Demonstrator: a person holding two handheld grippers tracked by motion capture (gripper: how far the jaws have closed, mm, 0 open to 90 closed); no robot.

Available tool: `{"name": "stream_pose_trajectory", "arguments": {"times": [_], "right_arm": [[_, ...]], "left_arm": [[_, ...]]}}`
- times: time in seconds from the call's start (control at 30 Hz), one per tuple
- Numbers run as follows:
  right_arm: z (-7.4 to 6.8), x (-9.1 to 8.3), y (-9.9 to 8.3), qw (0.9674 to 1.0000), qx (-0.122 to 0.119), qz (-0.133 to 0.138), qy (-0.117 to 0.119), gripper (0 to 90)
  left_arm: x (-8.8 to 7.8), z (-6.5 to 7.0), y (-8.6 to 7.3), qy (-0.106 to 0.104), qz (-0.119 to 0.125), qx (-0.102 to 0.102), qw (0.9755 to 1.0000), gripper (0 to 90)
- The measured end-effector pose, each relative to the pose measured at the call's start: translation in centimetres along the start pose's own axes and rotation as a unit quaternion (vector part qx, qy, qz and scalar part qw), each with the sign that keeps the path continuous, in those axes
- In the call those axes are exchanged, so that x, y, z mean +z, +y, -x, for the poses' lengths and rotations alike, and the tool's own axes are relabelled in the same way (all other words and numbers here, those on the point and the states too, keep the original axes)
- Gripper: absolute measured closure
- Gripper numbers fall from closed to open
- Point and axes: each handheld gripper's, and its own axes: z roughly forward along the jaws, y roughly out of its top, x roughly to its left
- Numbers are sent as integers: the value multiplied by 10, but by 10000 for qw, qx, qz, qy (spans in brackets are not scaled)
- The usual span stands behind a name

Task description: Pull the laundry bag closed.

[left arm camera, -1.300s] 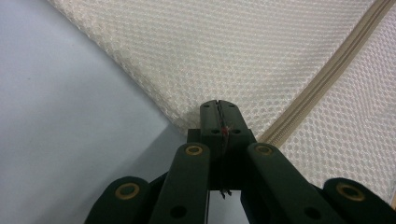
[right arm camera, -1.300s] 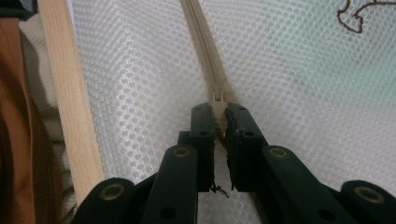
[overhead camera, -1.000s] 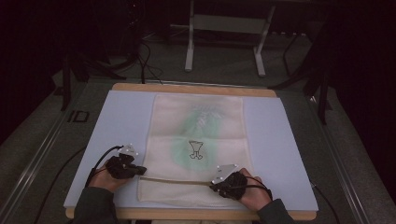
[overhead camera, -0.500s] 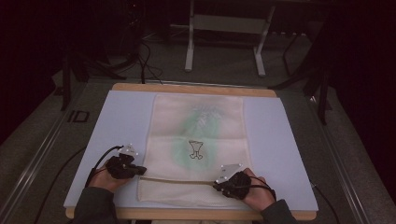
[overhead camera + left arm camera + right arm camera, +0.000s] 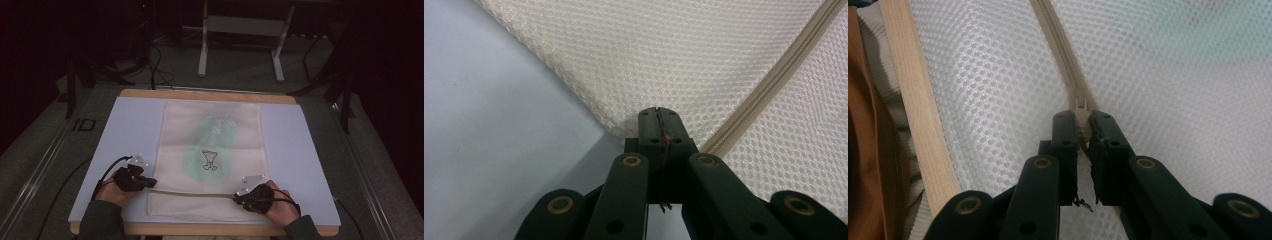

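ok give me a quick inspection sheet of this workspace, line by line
surface: pale blue mat on a wood-edged table.
job's things: cream mesh bag lies flat on the mat, zipper running across its near end; zipper pull at the right end.
clutter: nothing seen.
grippers: left gripper shut on the mesh bag's edge beside the zipper; right gripper shut on the zipper pull.
cables: a black cable trails from the left gripper, another from the right; more cables on the floor beyond.
surroundings: dark room, metal stand legs behind the table.
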Motion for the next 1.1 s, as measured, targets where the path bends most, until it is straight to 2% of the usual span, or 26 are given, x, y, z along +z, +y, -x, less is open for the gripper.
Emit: {"name": "stream_pose_trajectory", "arguments": {"times": [0.7, 1.1], "right_arm": [[5, -9, -15, 9998, 178, -16, -91, 823], [10, -23, -21, 9994, 293, 103, -141, 822]], "left_arm": [[0, 1, 0, 8, 15, -15, 10000, 898], [0, 1, 0, 10, 16, -13, 10000, 898]]}}
